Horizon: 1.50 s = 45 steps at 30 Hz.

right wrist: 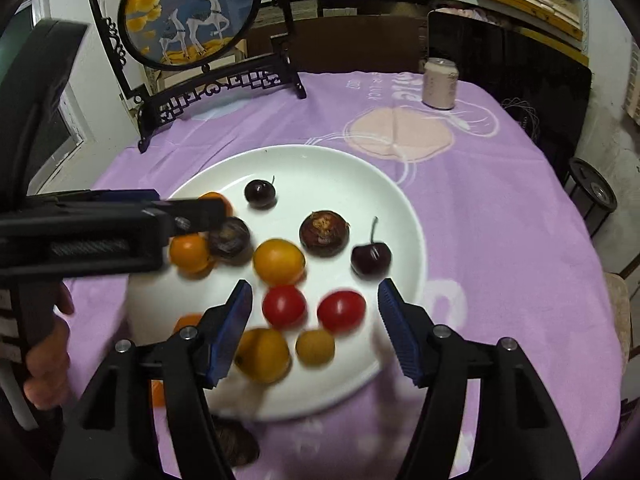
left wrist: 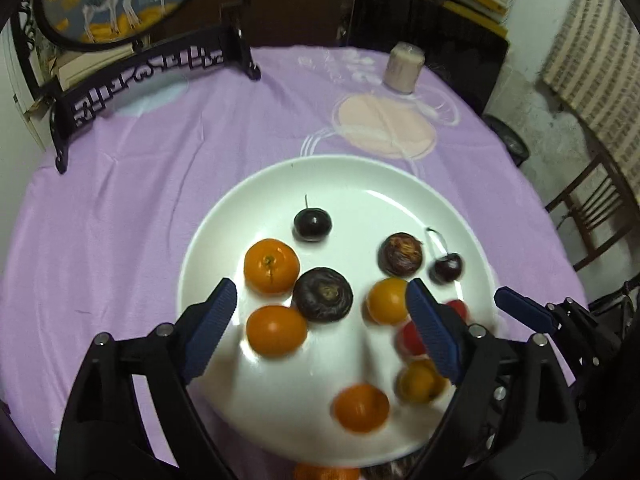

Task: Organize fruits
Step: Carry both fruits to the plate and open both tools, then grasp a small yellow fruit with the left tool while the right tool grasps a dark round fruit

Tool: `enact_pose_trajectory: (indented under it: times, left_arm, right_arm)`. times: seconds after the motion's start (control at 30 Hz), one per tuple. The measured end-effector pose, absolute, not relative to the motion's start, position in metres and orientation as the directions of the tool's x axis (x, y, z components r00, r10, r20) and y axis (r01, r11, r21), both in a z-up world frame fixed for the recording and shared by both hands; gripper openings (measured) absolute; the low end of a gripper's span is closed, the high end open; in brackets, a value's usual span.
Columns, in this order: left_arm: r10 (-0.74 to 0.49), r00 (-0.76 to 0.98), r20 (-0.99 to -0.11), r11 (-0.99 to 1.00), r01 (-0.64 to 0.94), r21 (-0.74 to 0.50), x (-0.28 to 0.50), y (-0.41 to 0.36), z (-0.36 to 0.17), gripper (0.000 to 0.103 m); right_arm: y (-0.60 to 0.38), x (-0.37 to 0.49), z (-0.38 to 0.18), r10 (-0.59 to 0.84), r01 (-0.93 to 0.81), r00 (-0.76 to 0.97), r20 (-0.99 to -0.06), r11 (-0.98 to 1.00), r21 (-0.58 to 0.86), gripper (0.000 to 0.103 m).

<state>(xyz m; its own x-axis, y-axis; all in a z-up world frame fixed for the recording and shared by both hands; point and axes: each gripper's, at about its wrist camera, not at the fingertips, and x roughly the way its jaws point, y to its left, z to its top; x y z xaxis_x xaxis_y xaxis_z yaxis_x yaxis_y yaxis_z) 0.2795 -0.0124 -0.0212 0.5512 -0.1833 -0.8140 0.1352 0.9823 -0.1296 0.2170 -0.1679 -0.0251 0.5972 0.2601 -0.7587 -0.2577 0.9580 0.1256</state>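
Both grippers, left (left wrist: 320, 312) and right (right wrist: 314, 304), hang spread and empty over the plate (left wrist: 340, 176); centre one fruit before pinching gently.

Dim indoor light, warm and uneven. The white plate (left wrist: 224, 216) throws glare near its rim at two o'clock. Fruit toward six o'clock smears with motion blur, soft shadows beneath. Fisheye bending curves everything at the edges, and the corners go black.

Both tilt downward: left hand-held gripper (left wrist: 320, 304) spread wide, right hand-held gripper (right wrist: 314, 294) parted, nothing clamped.
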Motion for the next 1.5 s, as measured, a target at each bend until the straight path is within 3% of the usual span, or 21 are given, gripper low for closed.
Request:
enact_pose_trajectory:
  times: [0.03,0.1,0.17,0.43,0.67,1.07,1.13,1.2,1.23,1.27,1.37,1.5]
  left_arm:
    - [-0.197,0.563,-0.803,0.980,0.137,-0.144,0.265,-0.006,-0.014,0.090]
    - [-0.202,0.601,-0.773,0.979,0.123,-0.161,0.234,0.004,-0.006,0.095]
    - [-0.169,0.640,-0.749,0.985,0.089,-0.147,0.193,0.012,-0.005,0.099]
    - [-0.127,0.635,-0.762,0.990,0.034,-0.137,0.103,0.036,-0.031,0.100]
    - [-0.115,0.642,-0.758,0.990,0.009,-0.143,0.088,0.053,-0.031,0.100]
    - [-0.104,0.621,-0.777,0.991,-0.001,-0.133,0.074,0.066,-0.040,0.100]
    - [-0.095,0.615,-0.783,0.992,-0.009,-0.128,0.073,0.069,-0.042,0.100]
    - [-0.093,0.604,-0.791,0.992,-0.011,-0.125,0.073,0.068,-0.044,0.100]
    - [-0.092,0.601,-0.794,0.993,-0.010,-0.122,0.073,0.067,-0.045,0.100]
    - [-0.088,0.598,-0.797,0.993,-0.008,-0.116,0.073,0.065,-0.046,0.100]
    - [-0.080,0.593,-0.801,0.996,0.009,-0.093,0.072,0.055,-0.045,0.100]
    - [-0.091,0.598,-0.796,0.996,0.054,-0.074,0.070,0.036,-0.043,0.100]
  right_arm:
    - [-0.172,0.204,-0.020,0.259,-0.254,0.604,-0.753,0.959,0.126,0.071]
    - [-0.178,0.175,-0.014,0.245,-0.244,0.631,-0.736,0.963,0.111,0.094]
    - [-0.178,0.144,-0.012,0.232,-0.245,0.662,-0.713,0.966,0.087,0.102]
    - [-0.168,0.089,-0.012,0.269,-0.286,0.644,-0.716,0.953,0.101,0.102]
    - [-0.158,0.078,-0.015,0.265,-0.298,0.626,-0.734,0.950,0.089,0.102]
    - [-0.131,0.116,-0.070,0.272,-0.345,0.498,-0.823,0.933,0.100,0.102]
    - [-0.126,0.122,-0.075,0.280,-0.363,0.493,-0.824,0.927,0.097,0.097]
    - [-0.121,0.128,-0.081,0.277,-0.377,0.482,-0.831,0.922,0.088,0.062]
    - [-0.118,0.127,-0.080,0.267,-0.392,0.496,-0.826,0.918,0.061,0.057]
    - [-0.117,0.126,-0.080,0.264,-0.405,0.502,-0.824,0.913,0.046,0.045]
    - [-0.128,0.121,-0.075,0.336,-0.408,0.478,-0.812,0.903,0.134,0.045]
    - [-0.160,0.101,-0.057,0.322,-0.356,0.533,-0.782,0.924,0.138,0.045]
